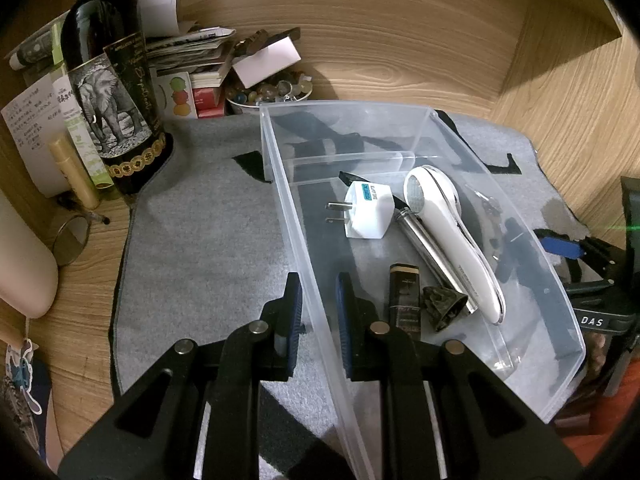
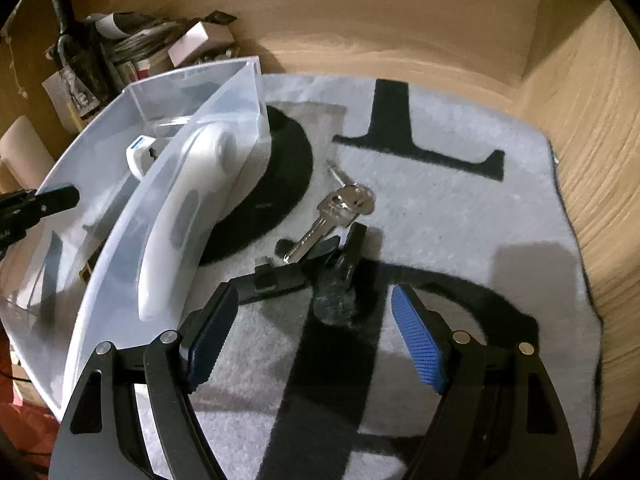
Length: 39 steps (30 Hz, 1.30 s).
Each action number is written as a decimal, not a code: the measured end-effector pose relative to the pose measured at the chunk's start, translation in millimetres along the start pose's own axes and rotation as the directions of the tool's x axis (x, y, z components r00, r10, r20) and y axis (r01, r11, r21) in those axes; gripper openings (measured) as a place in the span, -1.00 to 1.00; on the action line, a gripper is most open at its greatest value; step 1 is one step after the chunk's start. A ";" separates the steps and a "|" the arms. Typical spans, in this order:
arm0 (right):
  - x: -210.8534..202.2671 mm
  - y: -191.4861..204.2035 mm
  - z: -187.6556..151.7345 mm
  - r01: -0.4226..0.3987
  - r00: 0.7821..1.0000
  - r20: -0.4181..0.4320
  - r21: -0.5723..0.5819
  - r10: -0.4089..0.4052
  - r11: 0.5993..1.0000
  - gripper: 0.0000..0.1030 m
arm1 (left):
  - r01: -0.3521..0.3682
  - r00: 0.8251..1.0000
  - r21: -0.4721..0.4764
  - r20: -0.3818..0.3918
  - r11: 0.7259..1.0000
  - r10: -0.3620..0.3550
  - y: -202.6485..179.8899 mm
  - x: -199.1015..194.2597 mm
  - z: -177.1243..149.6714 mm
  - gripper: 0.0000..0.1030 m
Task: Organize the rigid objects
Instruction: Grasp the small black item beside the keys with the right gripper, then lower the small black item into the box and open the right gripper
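A clear plastic bin (image 1: 560,320) sits on a grey mat (image 1: 200,240). It holds a white plug adapter (image 1: 366,210), a white handheld device (image 1: 448,228), a metal tube (image 1: 432,256), a black lighter (image 1: 404,296) and a dark crumpled piece (image 1: 444,304). My left gripper (image 1: 320,312) straddles the bin's near-left wall, one finger on each side, closed on it. My right gripper (image 2: 312,340) is open above the mat (image 2: 480,220), just short of a black clip-like object (image 2: 336,272) and silver keys (image 2: 340,208) lying to the right of the bin (image 2: 116,248).
A dark wine bottle (image 1: 108,80), paper stacks (image 1: 188,52), a bowl of marbles (image 1: 268,92) and a small mirror (image 1: 70,240) crowd the back left. Wooden walls (image 1: 560,80) close the back and right. The right gripper shows at the left view's right edge (image 1: 600,280).
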State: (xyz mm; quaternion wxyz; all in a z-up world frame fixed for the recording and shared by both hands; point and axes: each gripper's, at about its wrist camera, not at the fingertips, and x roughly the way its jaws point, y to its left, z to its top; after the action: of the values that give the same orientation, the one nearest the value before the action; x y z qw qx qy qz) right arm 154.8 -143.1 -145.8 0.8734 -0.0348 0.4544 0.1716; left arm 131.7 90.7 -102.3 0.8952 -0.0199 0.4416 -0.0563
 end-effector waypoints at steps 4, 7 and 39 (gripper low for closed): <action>9.2 -2.9 -2.3 0.026 0.999 -0.018 -0.010 -0.026 1.000 0.44 | 0.002 1.000 -0.002 0.000 1.000 -0.002 0.6 -0.2 0.1 -0.68; 6.6 -8.4 -3.8 0.052 0.999 -0.004 -0.006 -0.052 0.999 0.31 | 0.003 1.000 -0.001 0.000 1.000 -0.003 1.2 -0.4 0.2 -0.68; -45.6 2.4 37.5 0.004 0.978 0.209 0.008 -0.006 1.000 -0.68 | 0.006 1.000 -0.009 -0.003 1.000 -0.006 0.8 2.0 -0.4 -0.68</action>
State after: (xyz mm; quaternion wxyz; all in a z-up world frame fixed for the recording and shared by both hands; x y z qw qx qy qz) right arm 159.2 -145.0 -86.9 0.9168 -0.0143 0.3609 0.1702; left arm 132.6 91.3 -104.2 0.8944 -0.0251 0.4430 -0.0570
